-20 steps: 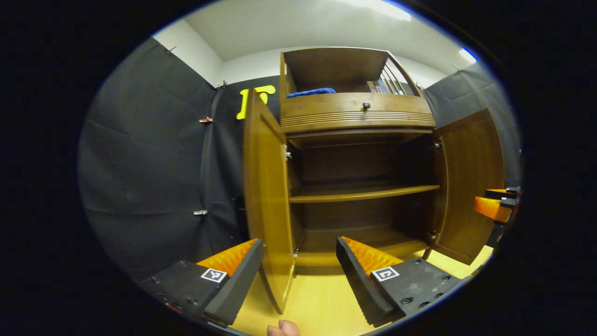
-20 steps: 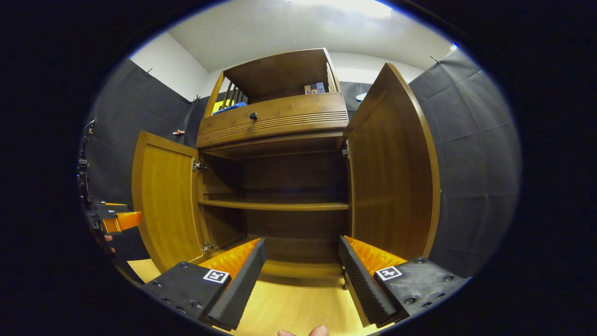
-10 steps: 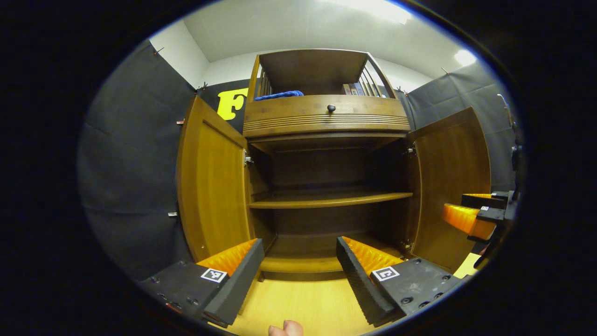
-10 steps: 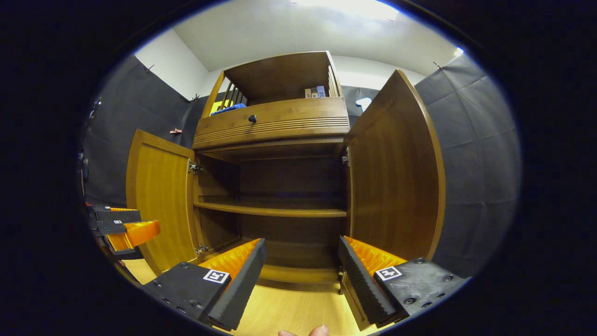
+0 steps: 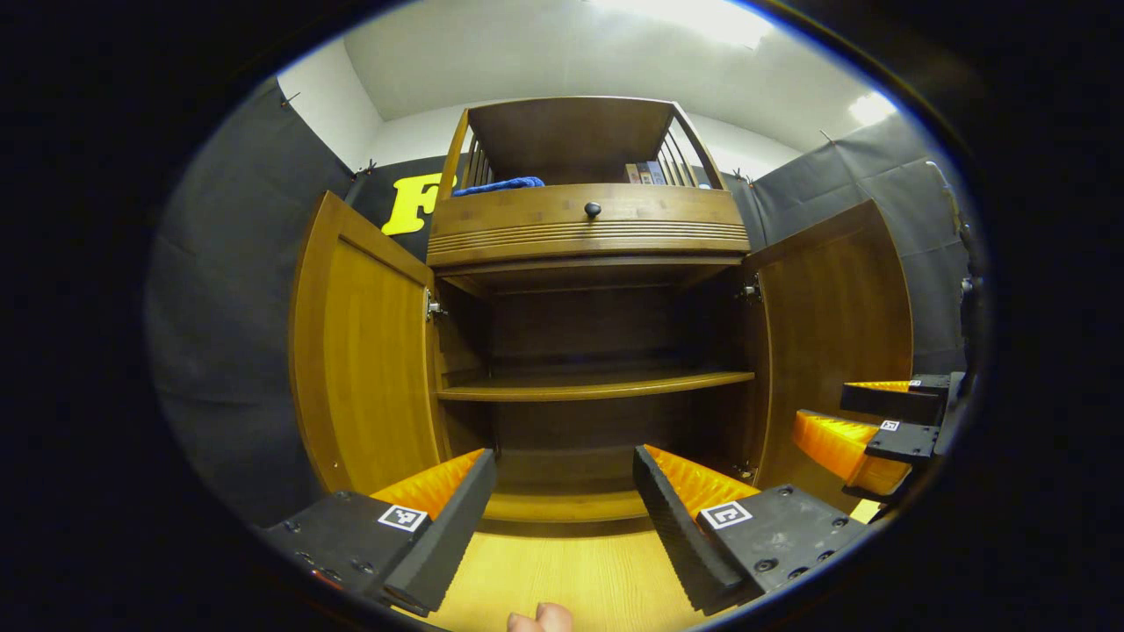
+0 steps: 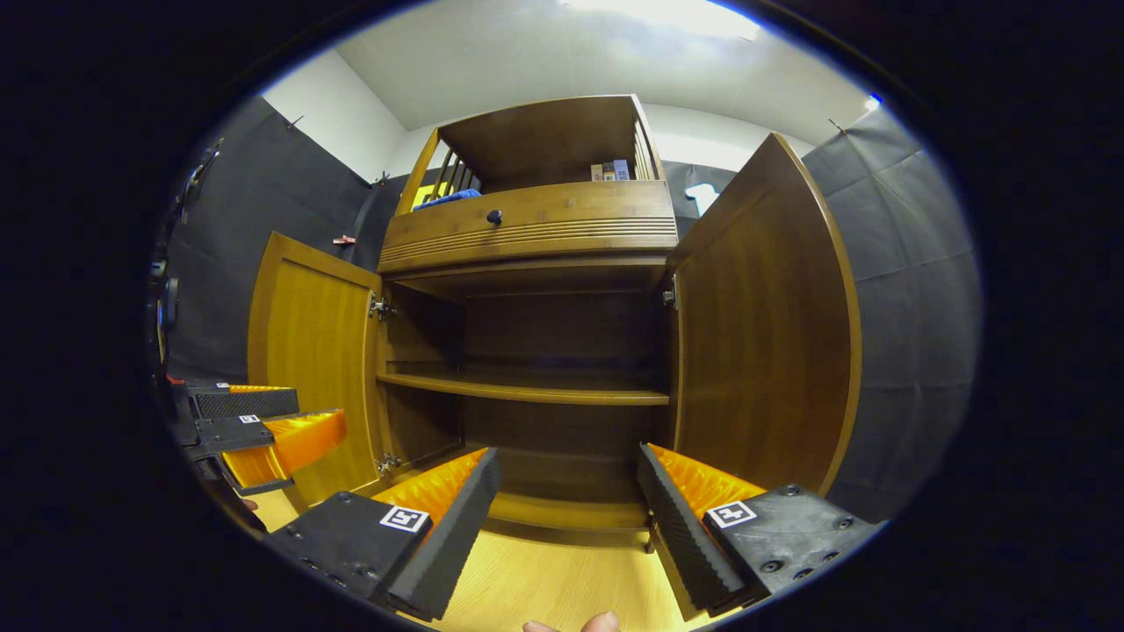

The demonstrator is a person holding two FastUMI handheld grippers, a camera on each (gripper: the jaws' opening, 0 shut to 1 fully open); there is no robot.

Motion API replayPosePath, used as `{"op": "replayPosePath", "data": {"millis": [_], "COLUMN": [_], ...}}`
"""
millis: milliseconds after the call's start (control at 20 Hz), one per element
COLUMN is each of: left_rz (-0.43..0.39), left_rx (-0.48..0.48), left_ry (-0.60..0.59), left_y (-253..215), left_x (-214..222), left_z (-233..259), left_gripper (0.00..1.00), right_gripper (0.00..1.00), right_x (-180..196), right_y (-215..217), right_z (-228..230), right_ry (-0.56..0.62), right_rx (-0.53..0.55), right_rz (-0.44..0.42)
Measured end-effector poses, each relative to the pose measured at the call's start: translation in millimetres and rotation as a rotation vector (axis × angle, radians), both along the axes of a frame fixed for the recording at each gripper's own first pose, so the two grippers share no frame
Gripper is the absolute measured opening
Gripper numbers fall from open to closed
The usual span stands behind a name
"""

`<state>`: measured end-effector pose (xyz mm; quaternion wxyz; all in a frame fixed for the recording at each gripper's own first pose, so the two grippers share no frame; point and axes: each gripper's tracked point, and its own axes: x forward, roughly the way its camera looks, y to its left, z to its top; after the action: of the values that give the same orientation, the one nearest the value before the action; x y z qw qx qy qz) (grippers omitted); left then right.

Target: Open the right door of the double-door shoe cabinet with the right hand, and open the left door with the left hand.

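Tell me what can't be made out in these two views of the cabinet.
- Small items on the top shelf: too small to identify, left gripper view.
- Blue thing: mostly hidden behind the drawer front.
- Lower compartment's back: in shadow, both views.
- Door fronts: turned away.

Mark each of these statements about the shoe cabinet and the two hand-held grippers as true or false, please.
1. Both doors of the shoe cabinet stand open. True: the left door and the right door are both swung outward.
2. The left hand-held gripper is shut on the left door. False: it is open and holds nothing.
3. A pair of shoes stands on the middle shelf. False: the shelf is bare.
4. The drawer above the doors has a dark round knob. True.
5. The right hand-held gripper is shut. False: its fingers are apart, empty.
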<state>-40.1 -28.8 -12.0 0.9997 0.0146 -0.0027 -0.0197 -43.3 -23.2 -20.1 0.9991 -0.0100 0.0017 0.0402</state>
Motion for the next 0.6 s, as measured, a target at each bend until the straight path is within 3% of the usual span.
{"op": "replayPosePath", "data": {"millis": [600], "left_rz": [-0.013], "left_rx": [0.011], "left_ry": [-0.004], "left_y": [-11.1], "left_x": [5.5], "left_z": [0.2], "left_gripper": [0.97], "right_gripper": [0.99], "right_x": [0.0], "right_y": [-5.2], "right_z": [3.1], "right_ry": [-0.011], "right_rx": [0.004], "right_rz": [-0.013]}}
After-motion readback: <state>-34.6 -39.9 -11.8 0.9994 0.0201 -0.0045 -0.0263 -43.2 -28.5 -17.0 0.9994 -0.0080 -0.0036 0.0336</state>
